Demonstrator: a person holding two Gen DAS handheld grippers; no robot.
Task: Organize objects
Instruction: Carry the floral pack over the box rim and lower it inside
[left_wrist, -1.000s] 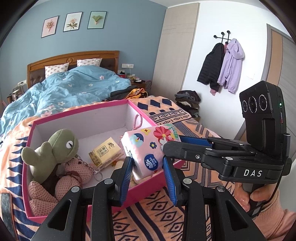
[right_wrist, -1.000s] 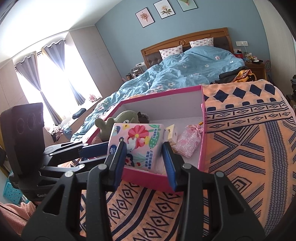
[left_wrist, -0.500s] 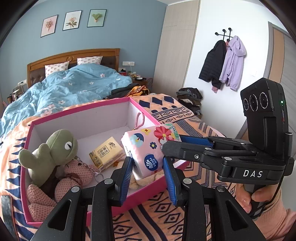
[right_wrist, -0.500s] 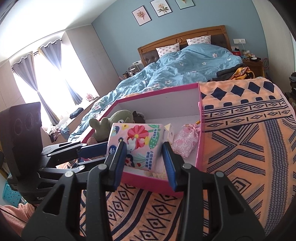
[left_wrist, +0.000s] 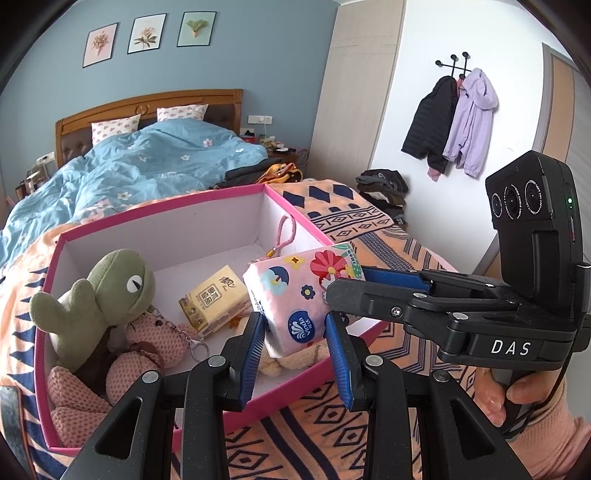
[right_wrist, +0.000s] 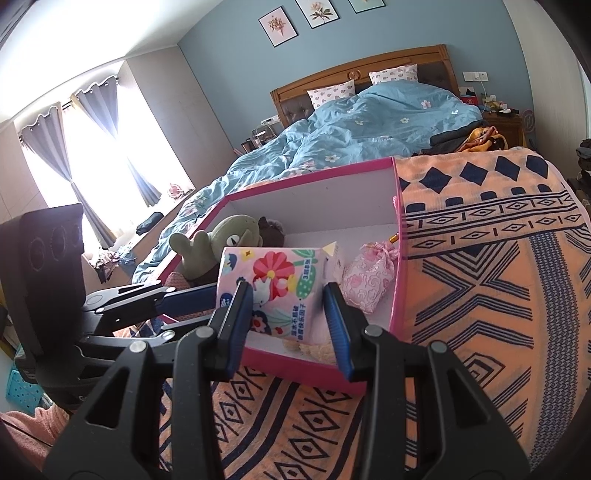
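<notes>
Release is best made low: the pink flowered tissue pack (right_wrist: 273, 284), clamped by the right gripper (right_wrist: 291, 328) and the left gripper (left_wrist: 295, 350), is held over the pink cardboard box (left_wrist: 236, 199), near its front wall.

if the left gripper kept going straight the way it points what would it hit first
The left gripper already has the pink flowered tissue pack between its fingers, so it would push that pack. Beyond lies the pink-rimmed white box, probably its floor near the yellow tissue packet; depth is unclear.
</notes>
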